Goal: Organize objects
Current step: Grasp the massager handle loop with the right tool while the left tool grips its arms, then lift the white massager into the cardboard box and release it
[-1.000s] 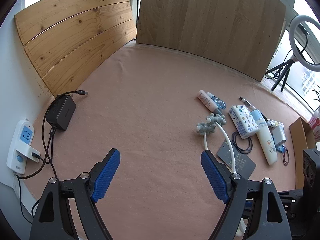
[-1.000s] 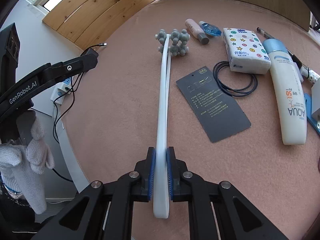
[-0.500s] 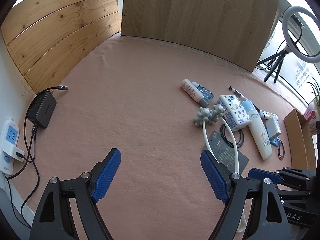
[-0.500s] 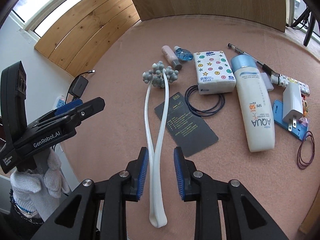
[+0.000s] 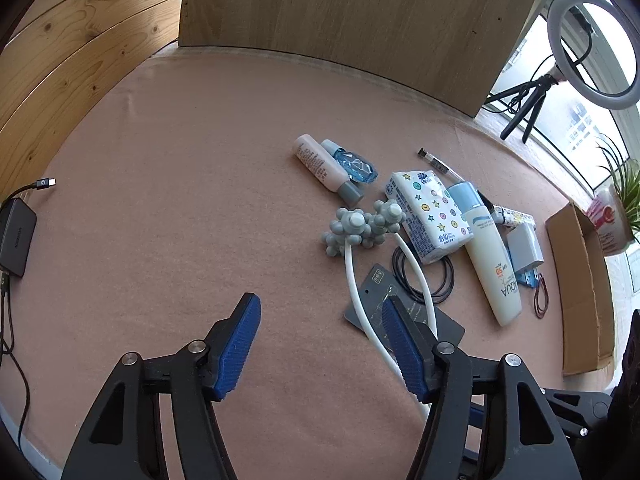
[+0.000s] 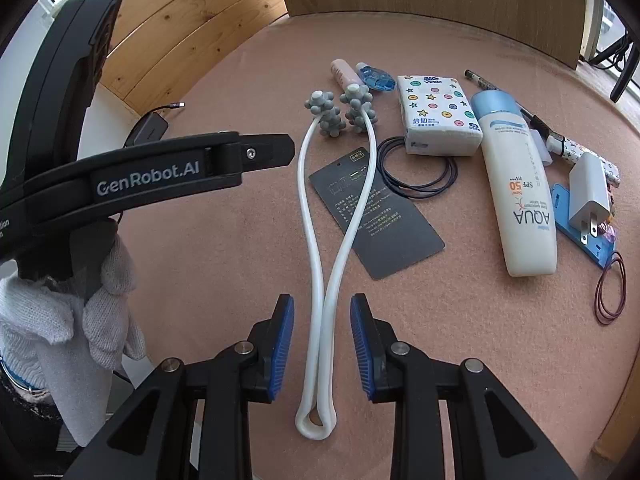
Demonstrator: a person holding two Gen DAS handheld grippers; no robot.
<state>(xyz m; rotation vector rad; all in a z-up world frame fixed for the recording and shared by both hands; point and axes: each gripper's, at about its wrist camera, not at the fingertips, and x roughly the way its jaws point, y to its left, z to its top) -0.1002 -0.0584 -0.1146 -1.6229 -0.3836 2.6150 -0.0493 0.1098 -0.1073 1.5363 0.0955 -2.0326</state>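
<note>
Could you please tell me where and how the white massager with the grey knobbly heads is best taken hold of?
Probably the massager is best gripped from above, just ahead of its looped end, where its two white arms run close together and lie flat on the pink cloth. The right gripper straddles that stretch, open. Further up, the arms spread wide and one crosses the dark card.

Matt pink felt-like cloth (image 6: 240, 264) covers the table. The massager (image 6: 316, 264) looks like smooth white plastic with grey, perhaps rubbery, knobs. Sunscreen tube (image 6: 520, 200): glossy plastic. Black card (image 6: 396, 236): matt paper. Back panels (image 5: 360, 20): grained wood. Glove (image 6: 60, 320): knitted cloth.
</note>
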